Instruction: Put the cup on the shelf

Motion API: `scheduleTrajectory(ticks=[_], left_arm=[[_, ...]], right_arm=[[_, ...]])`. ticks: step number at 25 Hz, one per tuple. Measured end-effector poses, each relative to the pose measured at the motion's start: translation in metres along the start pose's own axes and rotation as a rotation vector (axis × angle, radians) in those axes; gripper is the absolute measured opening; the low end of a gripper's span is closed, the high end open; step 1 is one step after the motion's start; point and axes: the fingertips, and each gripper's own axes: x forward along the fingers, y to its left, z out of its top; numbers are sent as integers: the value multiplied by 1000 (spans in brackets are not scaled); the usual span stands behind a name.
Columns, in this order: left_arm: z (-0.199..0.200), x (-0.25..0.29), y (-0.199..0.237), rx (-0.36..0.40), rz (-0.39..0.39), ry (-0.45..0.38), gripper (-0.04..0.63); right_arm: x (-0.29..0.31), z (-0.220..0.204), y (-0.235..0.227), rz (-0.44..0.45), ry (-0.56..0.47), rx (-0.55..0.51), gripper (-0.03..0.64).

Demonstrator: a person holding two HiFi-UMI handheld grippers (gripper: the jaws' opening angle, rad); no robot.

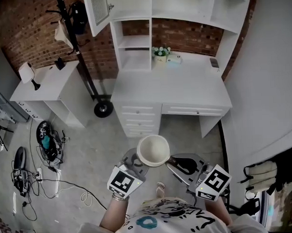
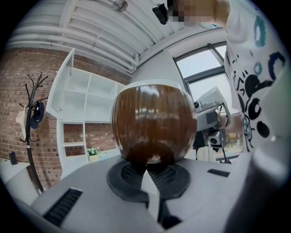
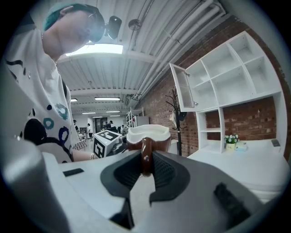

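A cup (image 1: 153, 150), brown outside and white inside, hangs upright between both grippers over the floor, in front of the white desk (image 1: 183, 90). My left gripper (image 1: 138, 161) is shut on the cup's lower body; in the left gripper view the glossy brown cup (image 2: 152, 123) fills the space above the pads (image 2: 132, 172). My right gripper (image 1: 175, 161) is shut on the cup's handle (image 3: 146, 157), with the cup's white rim (image 3: 148, 133) just beyond. The white shelf unit (image 1: 133, 46) stands on the desk, well ahead of the cup.
An upper cabinet door (image 1: 97, 12) hangs open above the shelf. A small flower pot (image 1: 160, 54) sits on the desk. A coat stand (image 1: 80, 53) and a low white cabinet (image 1: 50, 89) stand at left. Cables and bags (image 1: 48, 142) lie on the floor.
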Motion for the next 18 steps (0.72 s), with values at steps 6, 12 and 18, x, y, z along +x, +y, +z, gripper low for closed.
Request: scheduleTrajectory(ticks=[6, 12, 18], left_arm=[[-5, 27, 20, -9, 19, -2, 15], [-6, 57, 47, -19, 48, 1, 15], [-12, 88, 70, -35, 82, 2, 15]], right_arm=[[7, 0, -33, 29, 6, 12, 60], [18, 2, -73, 63, 7, 8, 60], [26, 2, -113, 94, 12, 5, 60]])
